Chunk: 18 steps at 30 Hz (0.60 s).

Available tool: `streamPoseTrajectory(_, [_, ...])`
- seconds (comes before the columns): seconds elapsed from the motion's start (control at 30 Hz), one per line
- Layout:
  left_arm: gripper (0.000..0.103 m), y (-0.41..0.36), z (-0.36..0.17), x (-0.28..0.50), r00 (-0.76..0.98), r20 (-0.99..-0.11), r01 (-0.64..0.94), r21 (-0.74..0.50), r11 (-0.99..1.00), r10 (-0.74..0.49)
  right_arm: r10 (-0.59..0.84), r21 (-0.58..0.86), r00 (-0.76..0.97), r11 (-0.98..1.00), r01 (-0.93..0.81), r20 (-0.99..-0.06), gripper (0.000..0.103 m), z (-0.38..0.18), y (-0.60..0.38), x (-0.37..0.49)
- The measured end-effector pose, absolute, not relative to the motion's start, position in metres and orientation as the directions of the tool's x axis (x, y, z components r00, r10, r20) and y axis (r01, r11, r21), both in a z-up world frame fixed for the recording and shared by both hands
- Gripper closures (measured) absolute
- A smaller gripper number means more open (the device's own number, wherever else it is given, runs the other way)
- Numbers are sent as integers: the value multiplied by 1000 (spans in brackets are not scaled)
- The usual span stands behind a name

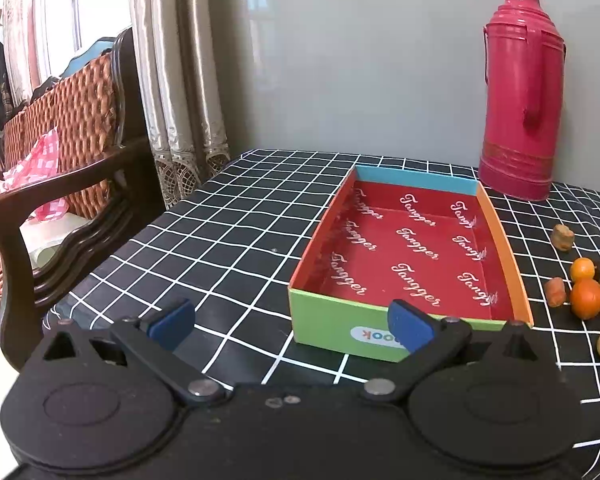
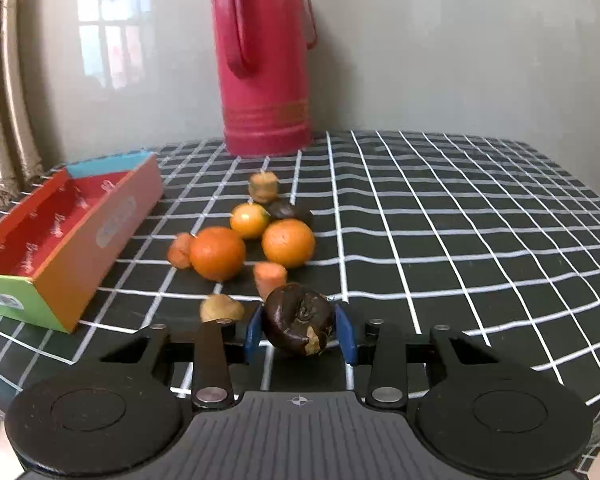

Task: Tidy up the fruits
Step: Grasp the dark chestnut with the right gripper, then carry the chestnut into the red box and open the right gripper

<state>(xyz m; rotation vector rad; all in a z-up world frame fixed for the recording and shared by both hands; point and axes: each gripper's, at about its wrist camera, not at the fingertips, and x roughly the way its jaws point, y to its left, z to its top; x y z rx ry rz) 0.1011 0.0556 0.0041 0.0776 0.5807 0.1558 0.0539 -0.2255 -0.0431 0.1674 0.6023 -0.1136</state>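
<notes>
Right tool (image 2: 300, 330) clamps one dark chestnut-like fruit (image 2: 299, 319) at the near bench (image 2: 460, 220); three oranges (image 2: 217, 253), perhaps five smaller pieces beyond. Left tool (image 1: 292, 326) wide open, holding nothing; one box (image 1: 404, 256) ahead.

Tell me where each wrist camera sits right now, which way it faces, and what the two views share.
Left wrist: rides the left hand-held gripper, angled down at the empty box; blue pads wide apart, nothing between.
Right wrist: rides the right hand-held gripper, angled down at the fruit pile; pads clamp a dark brown fruit.
Shared: the box, fruit pile, pink thermos and checked tablecloth.
</notes>
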Motion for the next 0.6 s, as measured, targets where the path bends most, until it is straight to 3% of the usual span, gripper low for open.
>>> streamPoseTrajectory(0.6, [6, 82, 2, 97, 812, -546, -156, 135, 978, 205, 145, 139, 892, 986, -94, -427, 64, -7, -143, 76])
